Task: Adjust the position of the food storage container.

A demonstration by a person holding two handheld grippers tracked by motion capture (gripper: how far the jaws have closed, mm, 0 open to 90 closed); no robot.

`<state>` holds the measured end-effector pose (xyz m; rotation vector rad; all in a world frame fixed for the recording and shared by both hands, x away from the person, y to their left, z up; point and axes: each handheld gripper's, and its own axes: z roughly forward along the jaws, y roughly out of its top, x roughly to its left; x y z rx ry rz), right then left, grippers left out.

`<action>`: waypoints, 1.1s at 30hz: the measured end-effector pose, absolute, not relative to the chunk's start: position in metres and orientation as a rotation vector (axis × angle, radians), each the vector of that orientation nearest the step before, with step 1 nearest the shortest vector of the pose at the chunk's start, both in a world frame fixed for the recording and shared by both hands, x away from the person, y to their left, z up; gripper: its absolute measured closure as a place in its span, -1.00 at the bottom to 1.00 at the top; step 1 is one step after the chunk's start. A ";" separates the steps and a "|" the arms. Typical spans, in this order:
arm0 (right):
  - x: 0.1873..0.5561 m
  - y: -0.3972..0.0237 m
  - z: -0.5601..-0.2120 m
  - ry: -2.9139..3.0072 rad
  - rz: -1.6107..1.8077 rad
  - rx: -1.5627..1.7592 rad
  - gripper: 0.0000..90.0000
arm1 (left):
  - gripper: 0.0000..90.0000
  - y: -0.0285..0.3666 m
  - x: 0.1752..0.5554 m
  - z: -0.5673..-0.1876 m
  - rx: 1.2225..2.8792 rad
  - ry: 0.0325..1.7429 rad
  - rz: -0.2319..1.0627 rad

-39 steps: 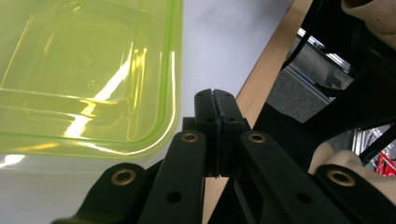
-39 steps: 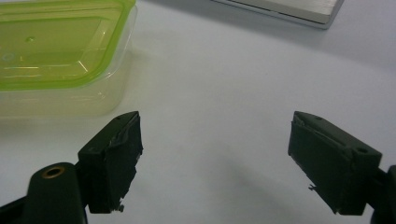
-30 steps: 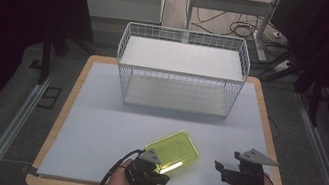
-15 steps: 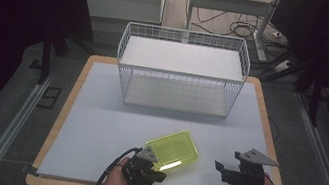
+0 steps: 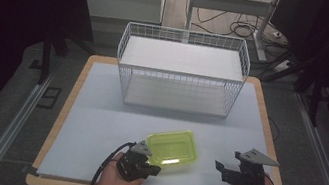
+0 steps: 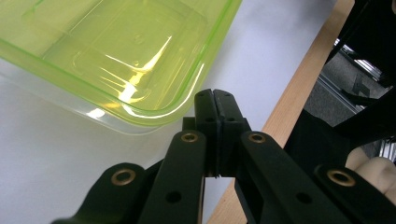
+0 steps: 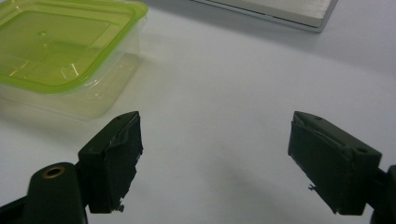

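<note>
While beside the green-lidded container (image 5: 172, 148), left gripper (image 6: 215, 100) jaws together, seemingly empty; right gripper (image 7: 212, 158) jaws apart.

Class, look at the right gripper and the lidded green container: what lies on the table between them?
Nothing: in the right gripper view, bare white table surface separates the open right gripper from the green container.

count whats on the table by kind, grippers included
lidded green container: 1
white wire basket: 1
handheld grippers: 2, the left gripper with jaws together, the right gripper with jaws apart
total: 4
</note>
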<state>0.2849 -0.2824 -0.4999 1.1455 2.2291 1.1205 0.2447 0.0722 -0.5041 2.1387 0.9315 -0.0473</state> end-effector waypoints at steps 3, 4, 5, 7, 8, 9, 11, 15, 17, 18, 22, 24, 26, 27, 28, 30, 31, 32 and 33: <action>0.285 -0.282 -0.500 2.228 1.122 1.145 -0.60 | 1.00 0.074 0.246 -0.504 2.134 0.939 -0.041; 0.285 -0.282 -0.500 2.228 1.122 1.145 -0.60 | 1.00 0.074 0.247 -0.504 2.142 0.936 -0.037; 0.285 -0.282 -0.500 2.229 1.122 1.145 -0.60 | 1.00 0.074 0.247 -0.504 2.137 0.942 -0.034; 0.285 -0.282 -0.500 2.229 1.121 1.145 -0.60 | 1.00 0.075 0.249 -0.503 2.140 0.948 -0.023; 0.285 -0.282 -0.500 2.229 1.122 1.145 -0.60 | 1.00 0.076 0.250 -0.504 2.137 0.950 -0.019; 0.285 -0.282 -0.500 2.229 1.121 1.144 -0.60 | 1.00 0.076 0.250 -0.504 2.138 0.953 -0.020; 0.285 -0.282 -0.500 2.230 1.118 1.143 -0.60 | 1.00 0.077 0.252 -0.504 2.137 0.956 -0.017; 0.285 -0.282 -0.500 2.231 1.118 1.143 -0.60 | 1.00 0.078 0.256 -0.504 2.139 0.961 -0.009; 0.285 -0.282 -0.500 2.232 1.118 1.142 -0.60 | 1.00 0.079 0.257 -0.504 2.133 0.973 -0.005; 0.285 -0.282 -0.500 2.232 1.118 1.142 -0.60 | 1.00 0.079 0.258 -0.505 2.135 0.976 -0.001; 0.285 -0.282 -0.500 2.232 1.121 1.140 -0.60 | 1.00 0.080 0.258 -0.505 2.120 0.976 -0.030; 0.285 -0.282 -0.499 2.227 1.130 1.143 -0.60 | 1.00 0.082 0.256 -0.503 2.106 0.970 -0.033; 0.285 -0.283 -0.499 2.224 1.148 1.148 -0.60 | 1.00 0.085 0.254 -0.499 2.101 0.962 -0.026; 0.285 -0.283 -0.498 2.222 1.155 1.151 -0.60 | 1.00 0.088 0.252 -0.497 2.073 0.968 -0.029; 0.285 -0.283 -0.497 2.222 1.174 1.155 -0.60 | 1.00 0.092 0.251 -0.495 2.053 0.971 -0.037; 0.284 -0.283 -0.495 2.221 1.202 1.151 -0.61 | 0.99 0.100 0.250 -0.491 2.011 0.981 -0.042; 0.284 -0.283 -0.495 2.225 1.211 1.143 -0.61 | 0.94 0.104 0.250 -0.489 1.997 0.989 -0.038; 0.284 -0.282 -0.494 2.231 1.220 1.141 -0.61 | 0.92 0.108 0.250 -0.488 1.979 0.997 -0.037; 0.284 -0.282 -0.493 2.237 1.235 1.137 -0.61 | 0.90 0.113 0.251 -0.486 1.958 1.006 -0.041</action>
